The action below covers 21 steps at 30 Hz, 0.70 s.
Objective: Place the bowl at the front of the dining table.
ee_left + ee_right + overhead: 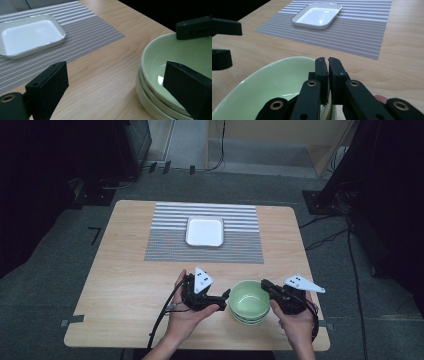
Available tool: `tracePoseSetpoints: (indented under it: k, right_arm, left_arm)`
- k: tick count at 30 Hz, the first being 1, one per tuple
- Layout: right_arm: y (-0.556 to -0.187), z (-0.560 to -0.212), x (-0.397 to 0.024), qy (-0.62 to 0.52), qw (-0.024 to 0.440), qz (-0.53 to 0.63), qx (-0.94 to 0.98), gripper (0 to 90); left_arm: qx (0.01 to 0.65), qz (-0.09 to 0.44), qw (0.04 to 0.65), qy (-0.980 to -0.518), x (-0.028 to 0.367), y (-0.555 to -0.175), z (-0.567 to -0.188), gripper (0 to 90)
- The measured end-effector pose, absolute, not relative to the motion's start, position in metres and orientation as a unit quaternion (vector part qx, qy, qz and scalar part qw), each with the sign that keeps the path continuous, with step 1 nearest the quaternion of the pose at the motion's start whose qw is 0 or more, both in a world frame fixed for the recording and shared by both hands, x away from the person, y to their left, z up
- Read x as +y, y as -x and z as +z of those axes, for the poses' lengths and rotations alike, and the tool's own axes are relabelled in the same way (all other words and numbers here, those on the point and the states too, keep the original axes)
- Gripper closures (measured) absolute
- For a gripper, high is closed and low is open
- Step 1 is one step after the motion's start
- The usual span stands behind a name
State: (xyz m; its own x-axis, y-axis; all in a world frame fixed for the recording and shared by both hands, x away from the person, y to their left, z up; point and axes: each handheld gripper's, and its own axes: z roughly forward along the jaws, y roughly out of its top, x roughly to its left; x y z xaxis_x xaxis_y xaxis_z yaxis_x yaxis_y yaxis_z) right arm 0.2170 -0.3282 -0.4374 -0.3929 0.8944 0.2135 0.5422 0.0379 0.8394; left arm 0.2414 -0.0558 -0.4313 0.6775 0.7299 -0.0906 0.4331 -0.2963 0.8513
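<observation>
Bowls [248, 301], pale green, glossy, stacked, apparently three; near edge of table [125, 285], between both grippers. Right gripper [328, 65] pinched tight on top bowl's right rim. Left gripper [224, 296] spread wide, one jaw over left rim, gripping nothing.

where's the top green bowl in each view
High view: the top green bowl sits near the table's front edge, between the two hands.
Left gripper view: at the right, its rim between the open jaws.
Right gripper view: at bottom left, its rim pinched by the shut jaws.
Shared landmark: the white tray on the striped mat.
</observation>
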Motion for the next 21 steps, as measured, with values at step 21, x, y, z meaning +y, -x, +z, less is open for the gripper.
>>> tracePoseSetpoints:
  k: [21]
  right_arm:
    - [-0.216, -0.426, -0.322, -0.524, 0.188, 0.37, 0.744, 86.6]
  left_arm:
    - [0.356, 0.131, 0.465, -0.8, -0.061, -0.233, -0.437, 6.6]
